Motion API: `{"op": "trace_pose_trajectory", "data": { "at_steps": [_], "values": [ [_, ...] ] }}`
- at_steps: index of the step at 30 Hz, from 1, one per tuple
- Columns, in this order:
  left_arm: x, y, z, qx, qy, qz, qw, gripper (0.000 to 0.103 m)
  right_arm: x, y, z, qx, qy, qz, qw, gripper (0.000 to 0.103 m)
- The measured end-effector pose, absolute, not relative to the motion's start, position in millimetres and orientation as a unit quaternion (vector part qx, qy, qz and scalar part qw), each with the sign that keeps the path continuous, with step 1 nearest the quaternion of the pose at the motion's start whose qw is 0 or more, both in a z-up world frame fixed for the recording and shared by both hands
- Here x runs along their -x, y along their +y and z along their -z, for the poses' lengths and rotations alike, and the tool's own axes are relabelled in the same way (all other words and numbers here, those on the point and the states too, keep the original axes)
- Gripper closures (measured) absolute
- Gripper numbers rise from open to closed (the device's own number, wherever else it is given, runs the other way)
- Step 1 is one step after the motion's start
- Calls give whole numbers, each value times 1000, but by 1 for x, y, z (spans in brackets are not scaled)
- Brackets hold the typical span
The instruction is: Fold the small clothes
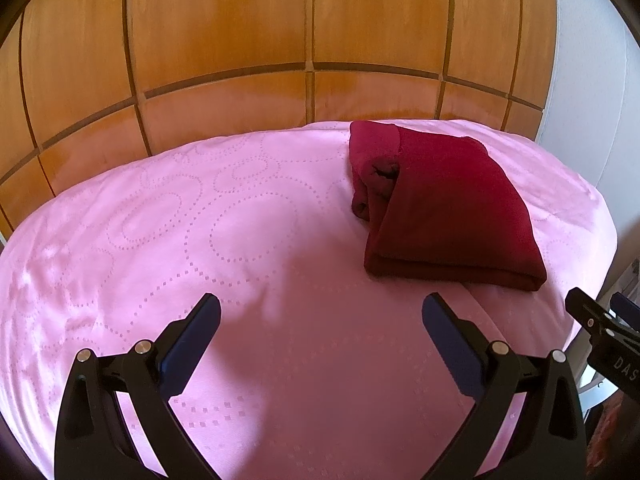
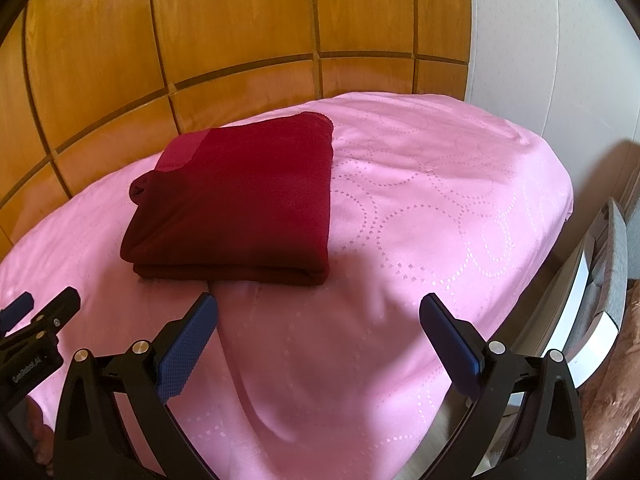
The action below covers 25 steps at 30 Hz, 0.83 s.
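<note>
Fingers on both grippers are spread wide with nothing between them. Left gripper (image 1: 320,316) hangs over the near part of the bed (image 1: 248,240), its blue pads (image 1: 192,344) well apart and only pink bedspread (image 1: 132,280) showing in the gap. Right gripper (image 2: 318,316) is the same deal, fingers splayed, hovering over the near edge of the bed just in front of the garment.

So the dark red garment (image 2: 240,204) is lying folded into a compact rectangle on the bedspread, toward the far edge of the bed near the wooden panelled wardrobe (image 2: 200,32). From the left wrist view it sits ahead and to the right (image 1: 448,208), with a rolled bit of fabric, maybe a sleeve or collar, peeking out of the fold on its left side. Neither gripper is touching it. Folded edges look stacked and pretty tidy along the near side.

Each camera catches the tip of the other gripper at its frame edge. White wall (image 2: 540,60) runs along the right side of the bed.
</note>
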<state>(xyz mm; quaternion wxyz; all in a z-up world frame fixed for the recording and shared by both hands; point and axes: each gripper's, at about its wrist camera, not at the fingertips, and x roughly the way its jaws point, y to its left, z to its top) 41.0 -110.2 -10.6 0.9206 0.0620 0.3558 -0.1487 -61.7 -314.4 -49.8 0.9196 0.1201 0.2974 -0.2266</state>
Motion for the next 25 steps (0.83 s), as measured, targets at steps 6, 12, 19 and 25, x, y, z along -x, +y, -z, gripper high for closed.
{"op": "trace_pose_trajectory", "data": {
  "at_steps": [6,12,19,25],
  "values": [
    [-44,-112,14,-55,371,154,914,2,60,-315,50,-120,299,227,919,4],
    [-35,-118,12,-59,348,163,921,2,59,-315,50,-120,301,225,919,4],
    [-29,-128,10,-78,341,180,919,2,57,-320,52,-125,303,228,917,4],
    [-52,-119,24,-83,393,182,898,2,47,-326,58,-143,312,209,916,4]
  ]
}}
